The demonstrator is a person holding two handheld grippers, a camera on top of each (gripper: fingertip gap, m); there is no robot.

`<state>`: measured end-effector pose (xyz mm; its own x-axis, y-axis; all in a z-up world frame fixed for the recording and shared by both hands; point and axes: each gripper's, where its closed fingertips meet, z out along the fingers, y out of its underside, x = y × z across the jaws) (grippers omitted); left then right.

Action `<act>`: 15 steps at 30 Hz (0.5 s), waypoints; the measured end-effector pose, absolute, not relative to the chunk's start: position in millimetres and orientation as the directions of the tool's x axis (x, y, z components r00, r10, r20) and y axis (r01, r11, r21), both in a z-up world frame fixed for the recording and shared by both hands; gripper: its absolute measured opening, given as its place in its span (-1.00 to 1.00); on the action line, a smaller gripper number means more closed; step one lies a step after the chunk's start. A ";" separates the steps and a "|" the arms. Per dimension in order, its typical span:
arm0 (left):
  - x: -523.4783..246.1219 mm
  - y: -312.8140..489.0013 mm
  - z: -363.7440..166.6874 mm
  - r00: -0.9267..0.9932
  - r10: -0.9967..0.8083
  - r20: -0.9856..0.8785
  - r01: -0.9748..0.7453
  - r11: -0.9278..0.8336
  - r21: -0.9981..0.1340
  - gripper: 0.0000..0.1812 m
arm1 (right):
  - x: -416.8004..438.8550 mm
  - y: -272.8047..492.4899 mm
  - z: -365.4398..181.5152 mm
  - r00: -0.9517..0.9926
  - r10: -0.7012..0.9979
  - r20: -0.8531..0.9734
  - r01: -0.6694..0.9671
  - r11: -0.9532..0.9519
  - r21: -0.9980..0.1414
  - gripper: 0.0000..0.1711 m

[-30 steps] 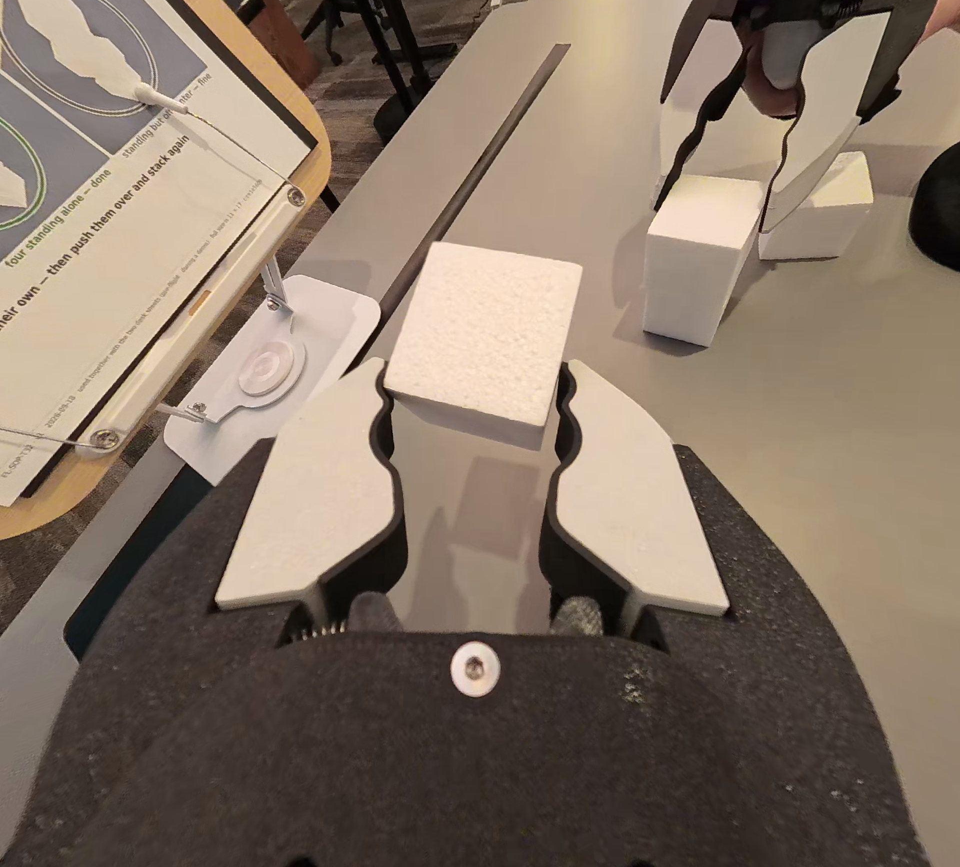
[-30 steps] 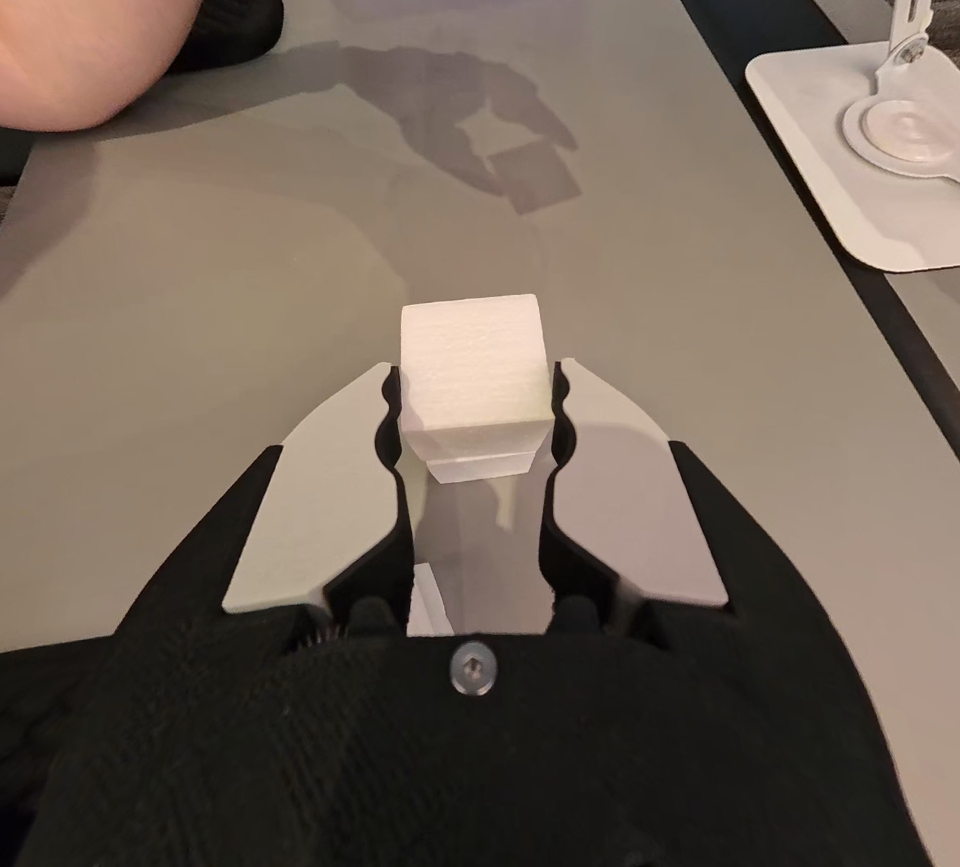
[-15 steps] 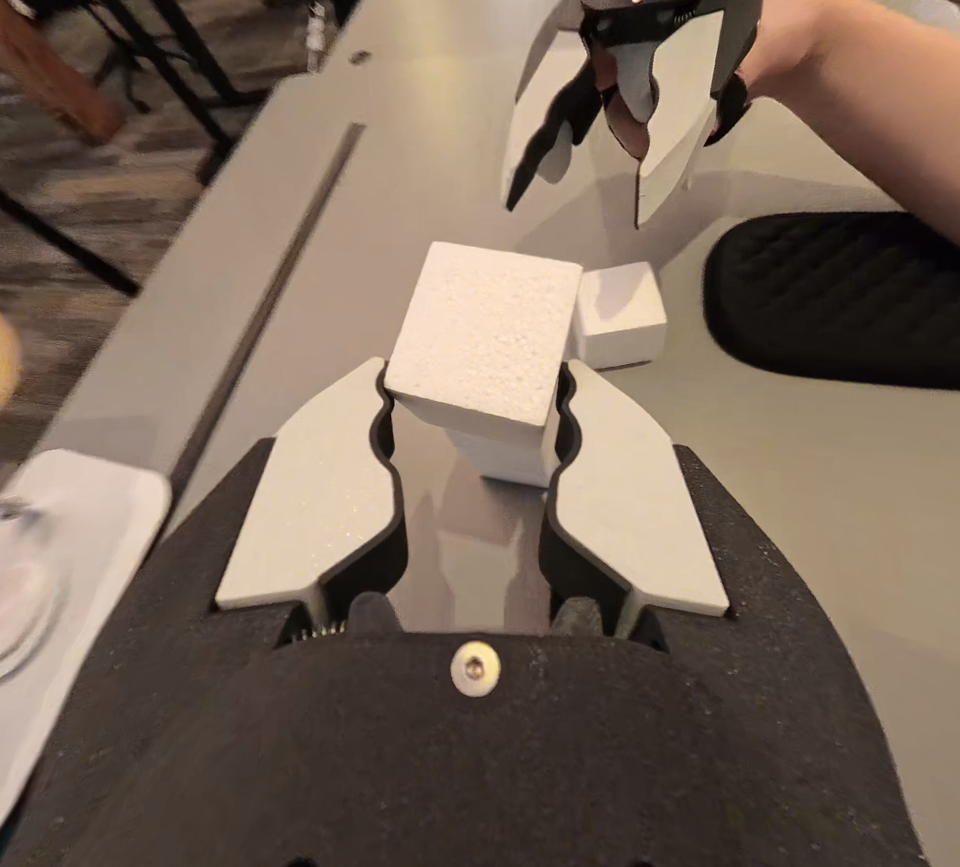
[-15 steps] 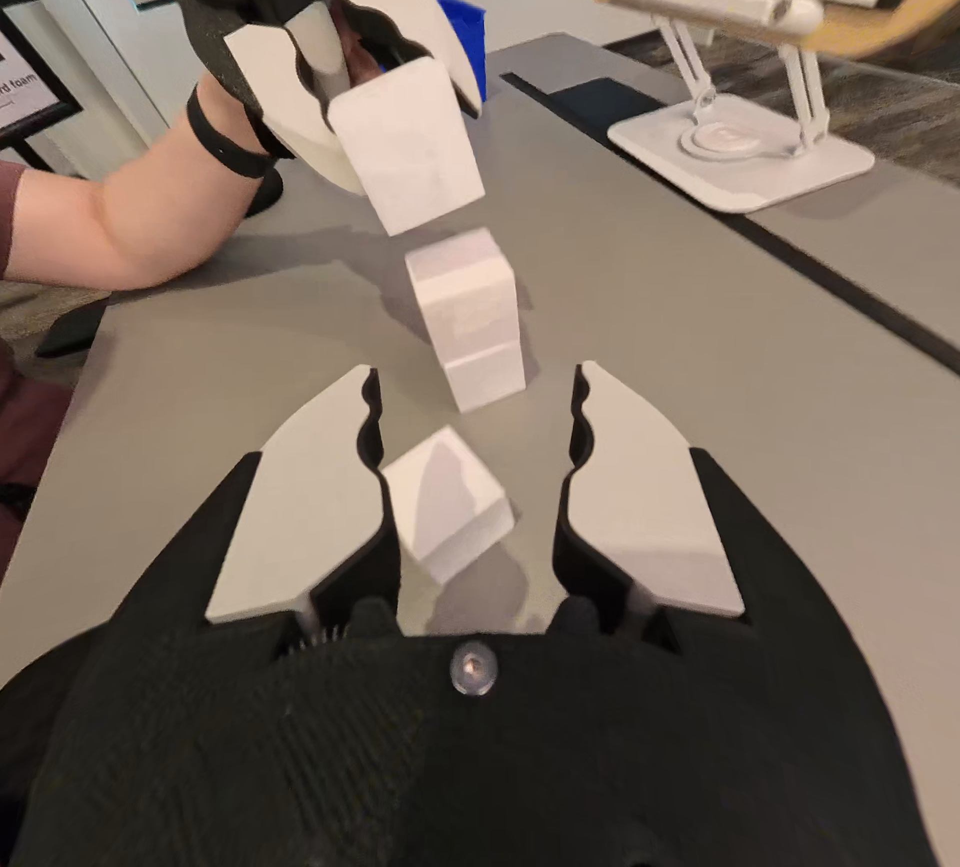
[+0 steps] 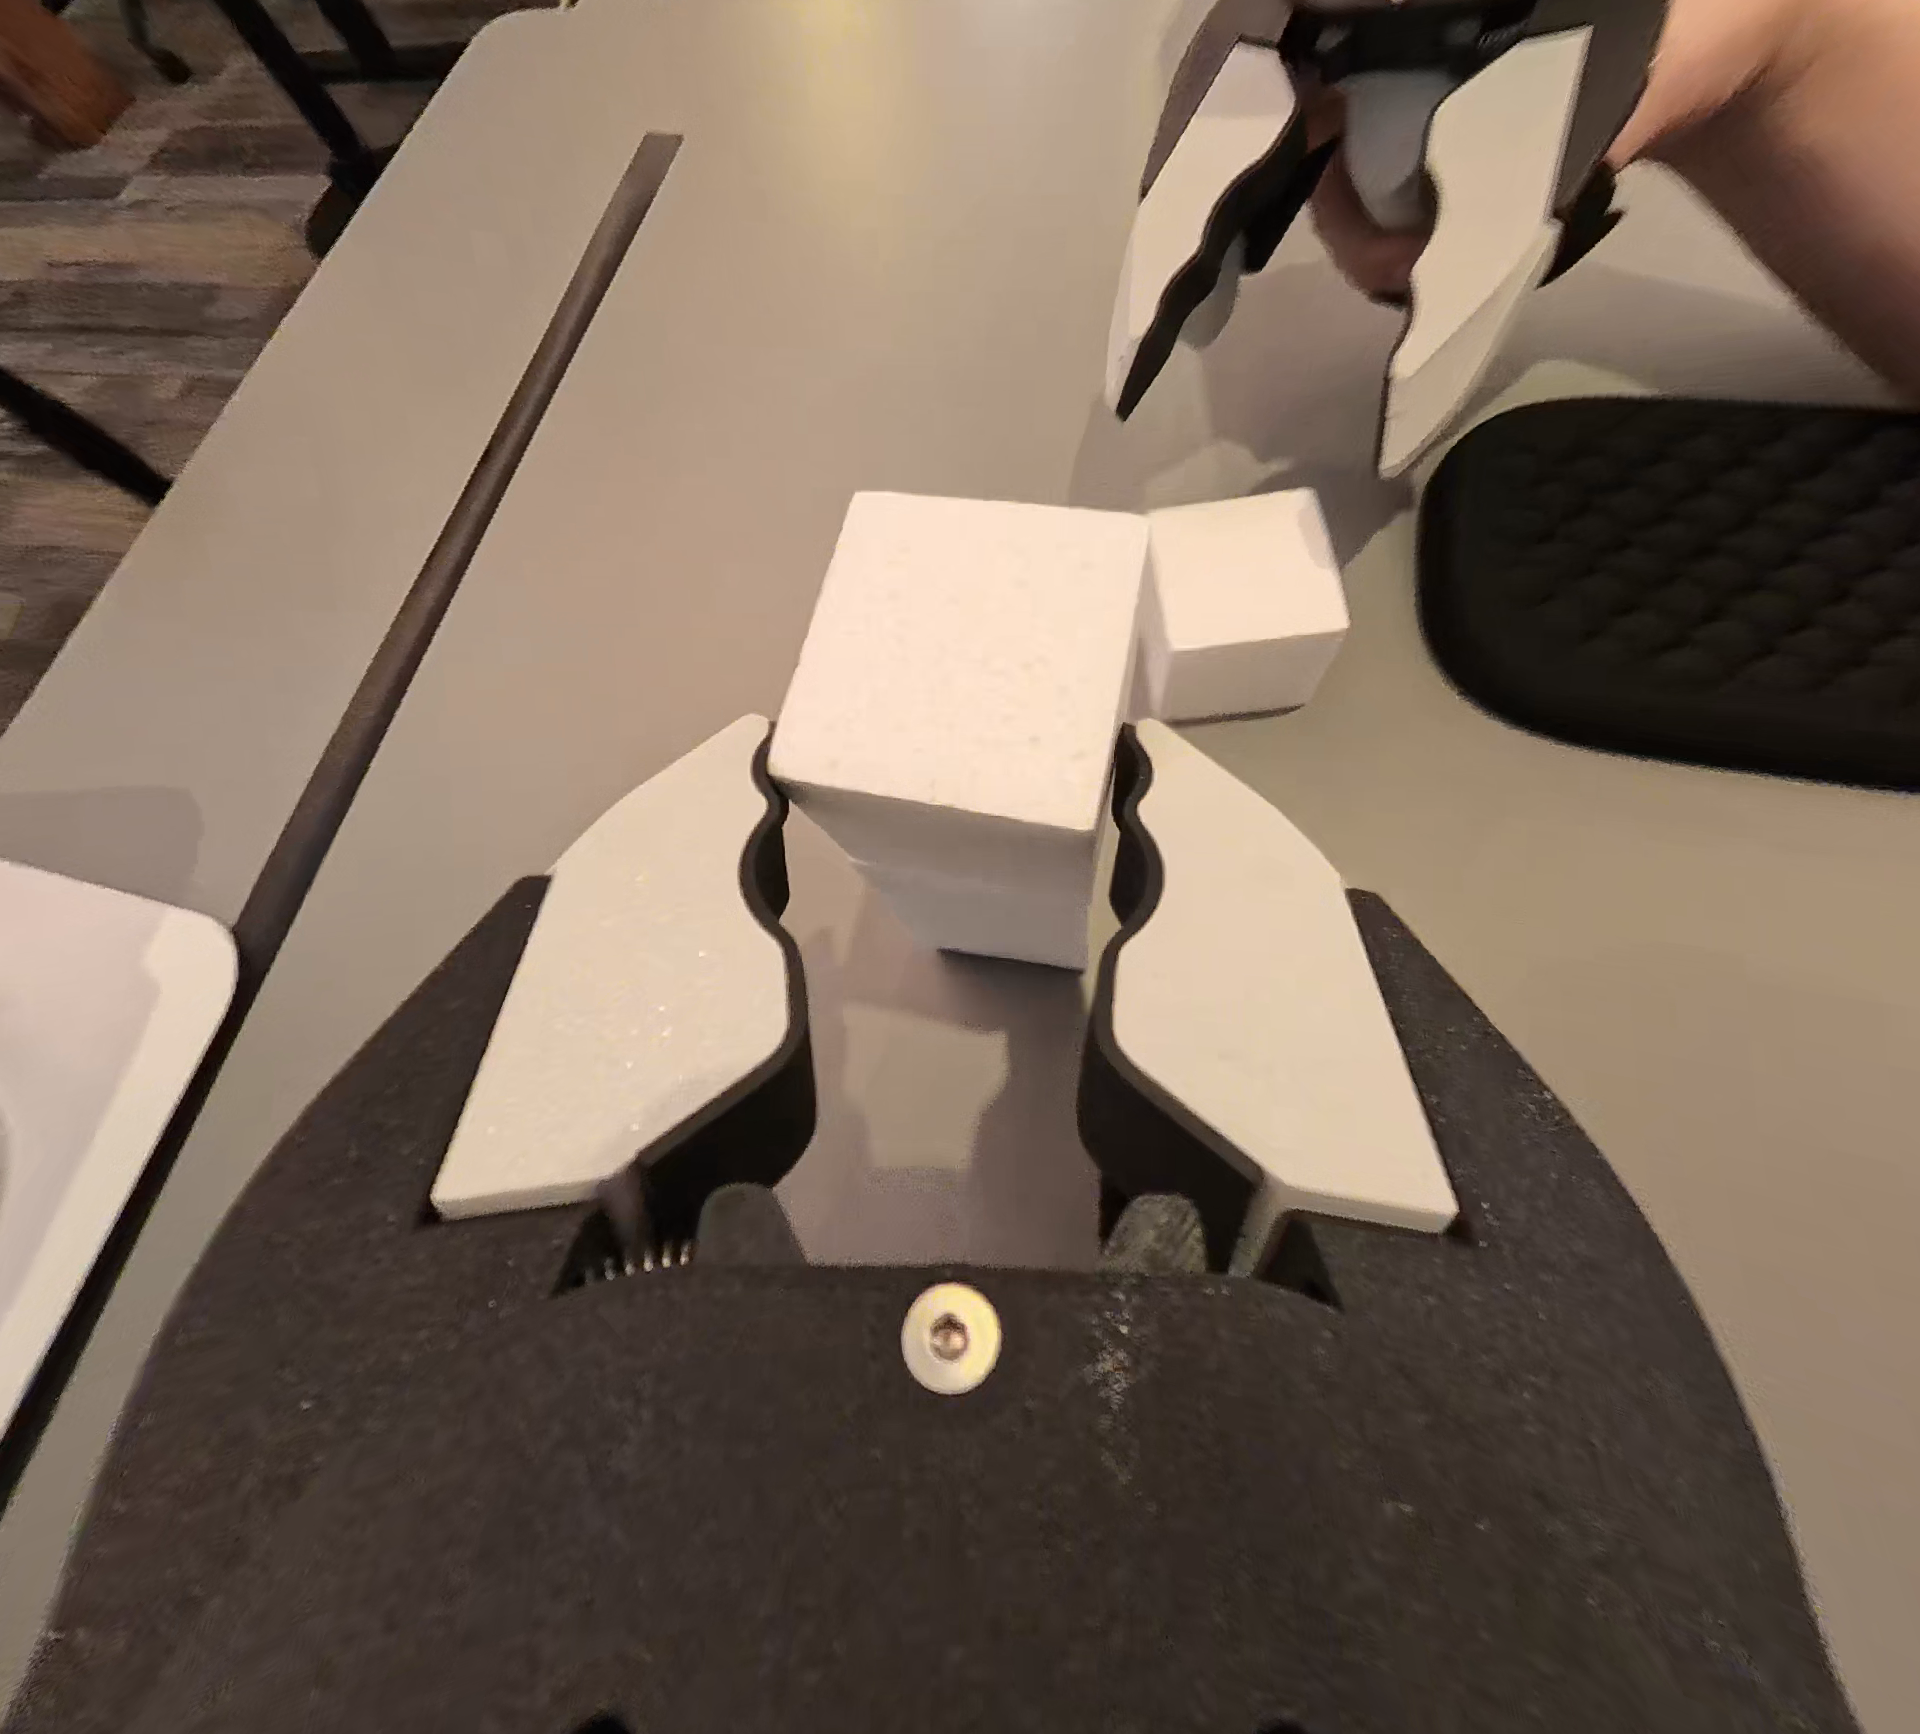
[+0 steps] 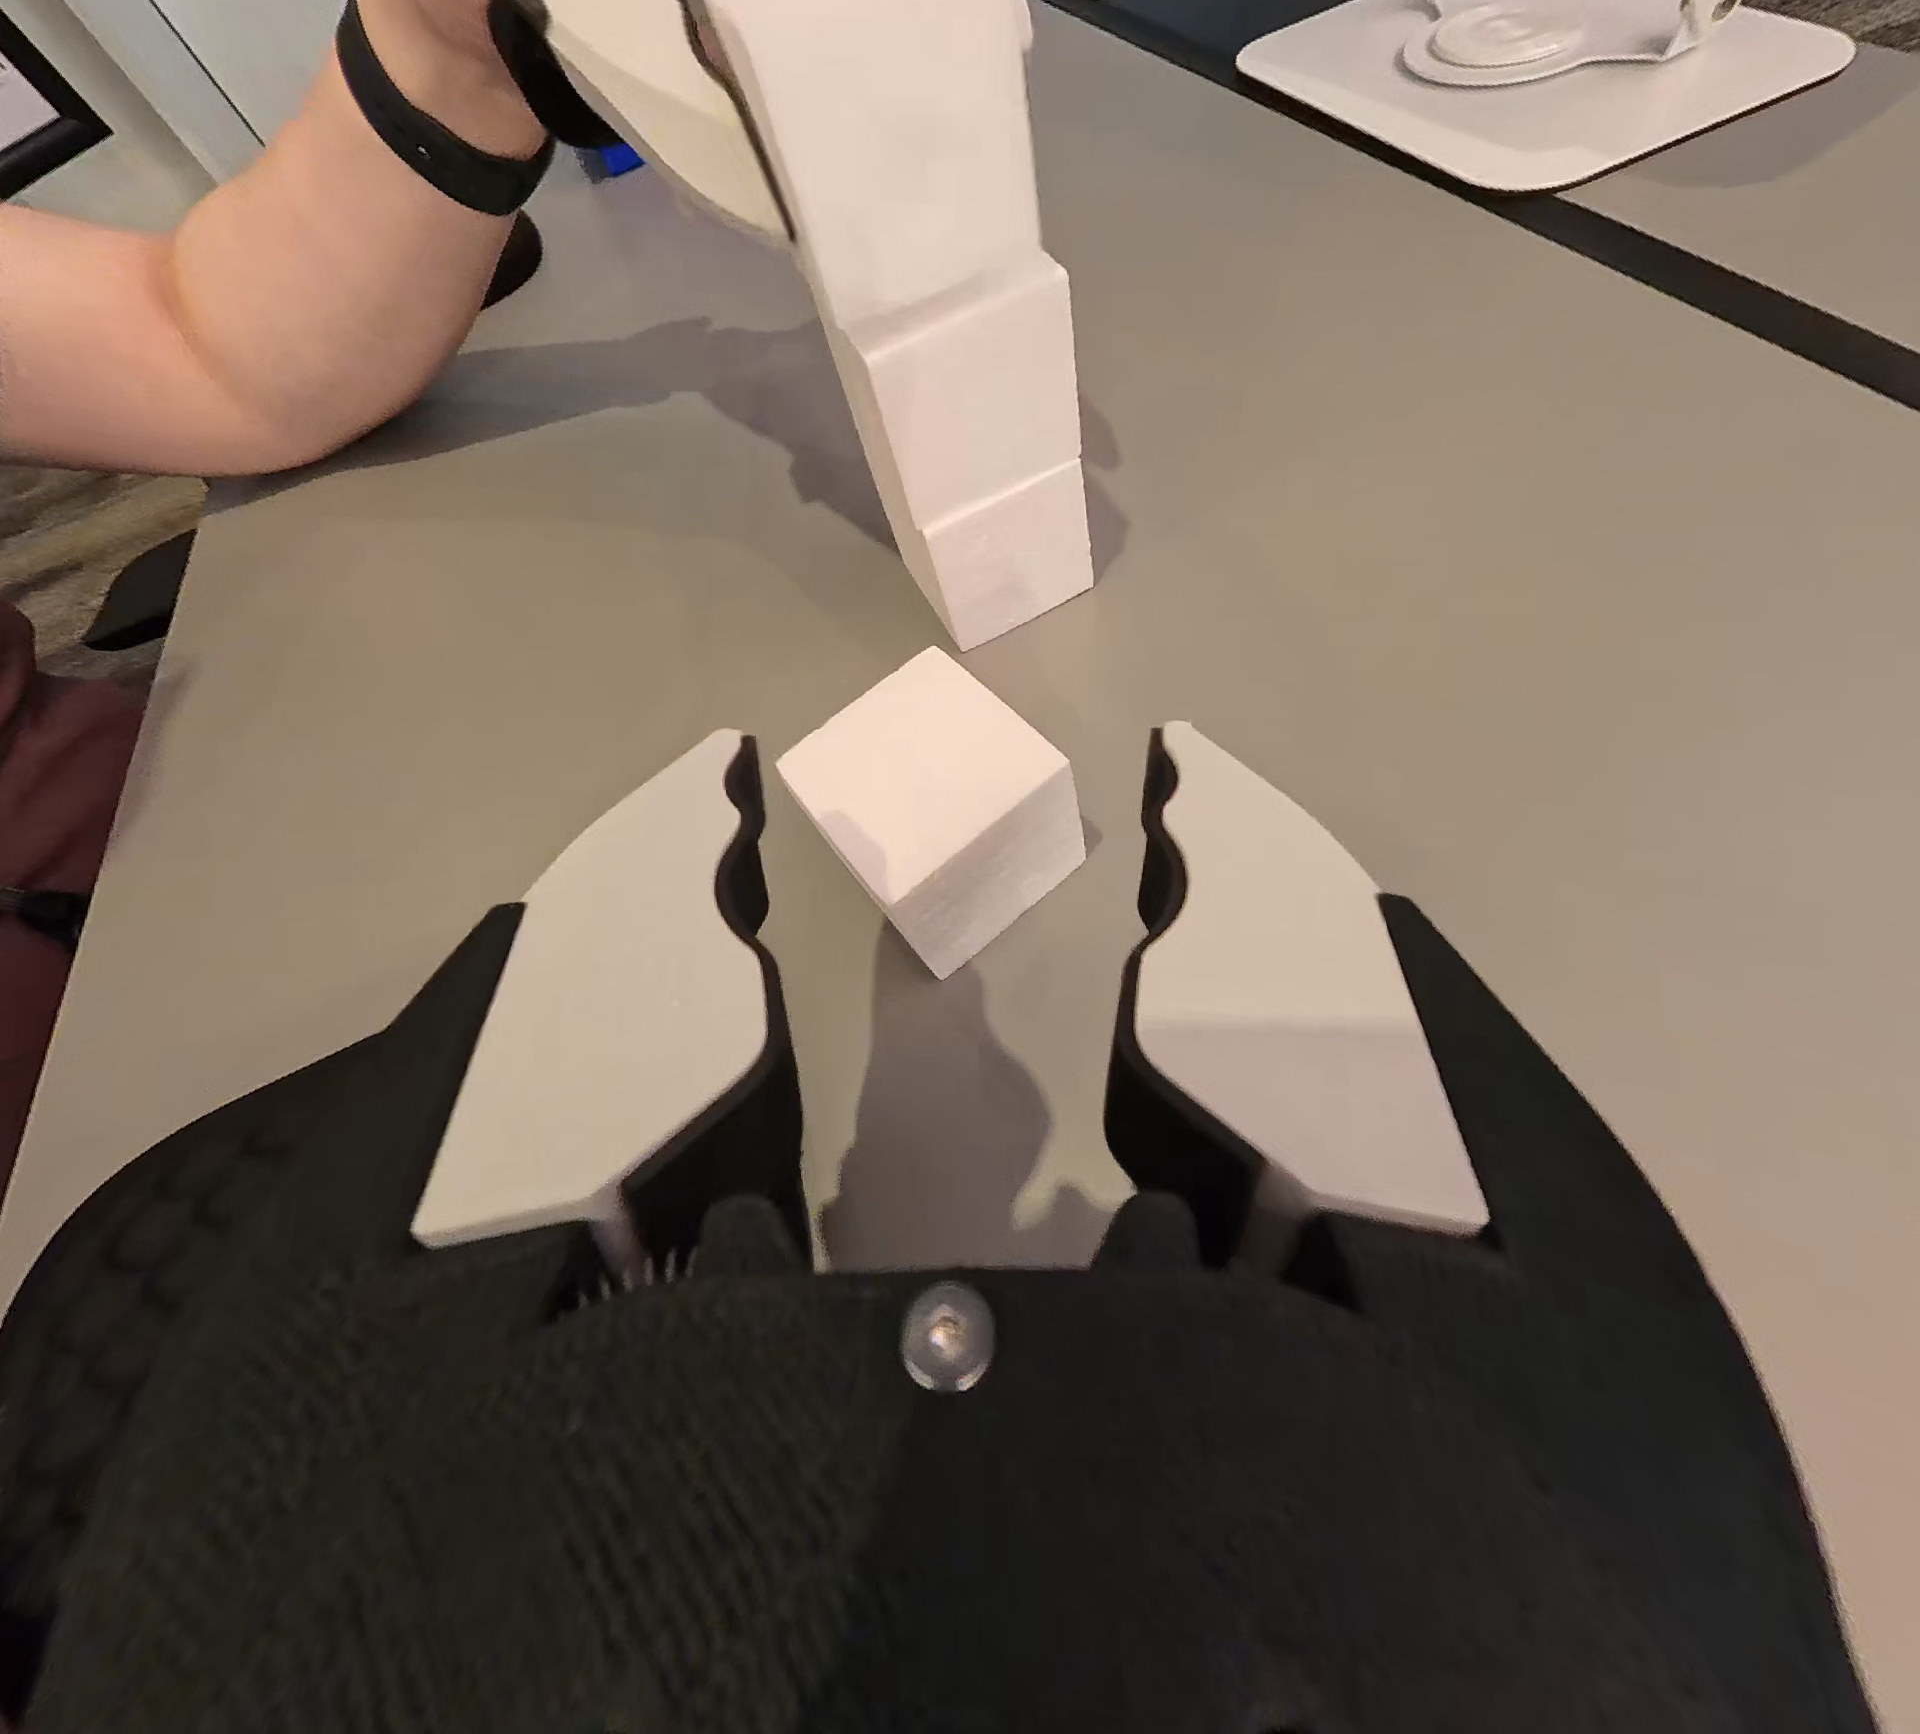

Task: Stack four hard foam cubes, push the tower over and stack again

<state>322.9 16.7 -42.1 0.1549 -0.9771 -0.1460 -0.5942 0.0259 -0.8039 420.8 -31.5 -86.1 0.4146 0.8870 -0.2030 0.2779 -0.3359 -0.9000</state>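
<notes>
The left gripper clamps the third cube onto the two-cube stack, while the spread right gripper frames the last cube beside that stack.

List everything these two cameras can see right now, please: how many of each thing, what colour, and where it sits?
White hard foam cubes: four. Two stacked on the table, a third held on top of them, one loose beside the stack.
Grey table: one, under everything.
White stand base: one, far edge of the table in the right wrist view.
Black quilted pad: one, on the table right of the loose cube in the left wrist view.
Black wristband: one, on the person's left wrist.
Left gripper: black with pale fingers, shut on the third cube.
Right gripper: same colours, open, above the loose cube.
</notes>
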 end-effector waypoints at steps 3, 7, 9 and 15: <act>325.8 18.6 -45.7 0.173 -0.969 -0.178 -0.606 0.038 -0.795 -0.33 | 417.2 -34.7 -86.8 0.398 0.895 -0.203 0.290 -0.333 -0.897 -0.11; 324.5 15.6 -46.2 0.166 -0.972 -0.168 -0.608 0.034 -0.794 -0.13 | 407.0 -40.6 -88.2 0.350 0.914 -0.204 0.291 -0.313 -0.904 0.01; 323.5 14.2 -37.4 0.175 -0.974 -0.144 -0.570 0.019 -0.821 -0.06 | 401.9 -38.7 -95.5 0.337 0.924 -0.184 0.313 -0.294 -0.903 0.03; 294.4 19.9 6.1 0.252 -0.958 -0.134 -0.477 -0.003 -0.879 -0.04 | 395.1 -38.5 -128.3 0.330 0.928 -0.173 0.444 -0.315 -0.839 -0.09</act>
<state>294.4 19.9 6.1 0.2520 -0.9584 -0.1342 -0.4775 -0.0025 -0.8786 395.1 -38.5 -128.3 0.3298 0.9280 -0.1735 0.4438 -0.3146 -0.8391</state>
